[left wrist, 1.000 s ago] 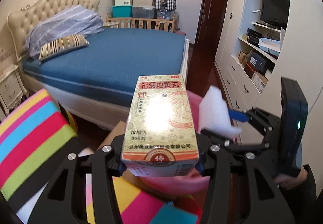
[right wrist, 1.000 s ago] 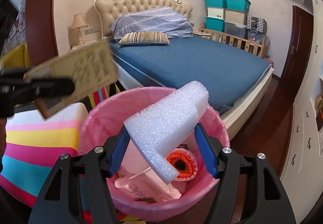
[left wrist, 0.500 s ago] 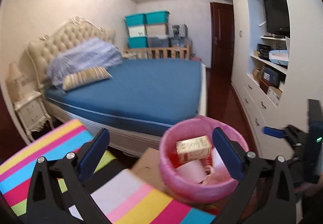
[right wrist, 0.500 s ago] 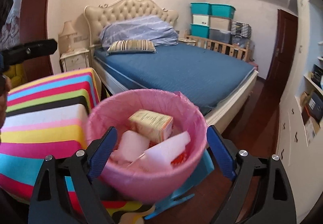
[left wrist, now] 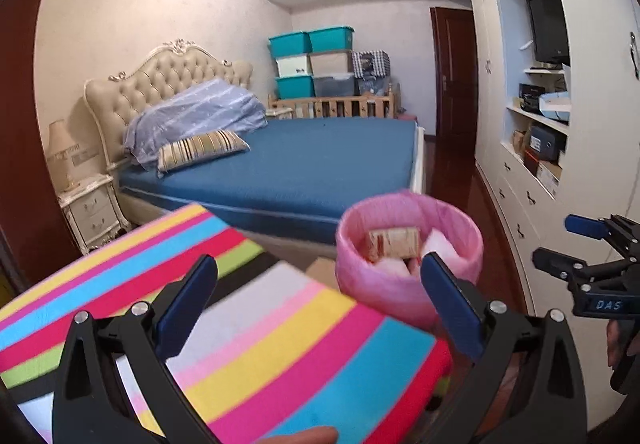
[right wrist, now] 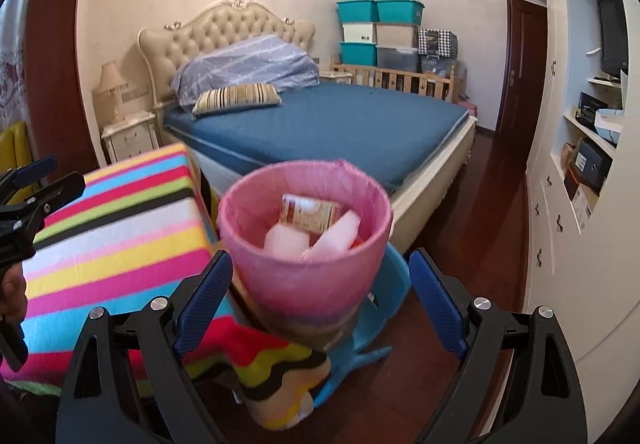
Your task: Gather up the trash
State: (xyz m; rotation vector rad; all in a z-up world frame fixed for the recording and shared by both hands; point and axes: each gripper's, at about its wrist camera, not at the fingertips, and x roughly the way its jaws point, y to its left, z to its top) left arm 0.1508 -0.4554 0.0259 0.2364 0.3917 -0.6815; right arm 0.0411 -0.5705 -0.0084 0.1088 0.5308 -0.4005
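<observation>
A pink-lined trash bin point(left wrist: 408, 284) point(right wrist: 304, 280) stands beside the striped table. Inside lie a yellow medicine box point(left wrist: 394, 242) point(right wrist: 310, 213) and white foam pieces point(right wrist: 320, 238) point(left wrist: 440, 246). My left gripper point(left wrist: 316, 308) is open and empty above the striped cloth, left of the bin. My right gripper point(right wrist: 320, 292) is open and empty, just in front of the bin. The right gripper also shows at the right edge of the left wrist view point(left wrist: 588, 256), and the left gripper at the left edge of the right wrist view point(right wrist: 32, 187).
A table with a rainbow-striped cloth point(left wrist: 240, 308) point(right wrist: 112, 236) fills the lower left. A blue plastic piece point(right wrist: 380, 308) lies under the bin. A blue bed point(left wrist: 304, 163) is behind, a white cabinet wall point(left wrist: 532, 163) at right, dark wood floor point(right wrist: 480, 228) between.
Both grippers have opened and dropped their loads into the bin: the medicine box from the left, the foam piece from the right. Both have pulled back from the bin.
</observation>
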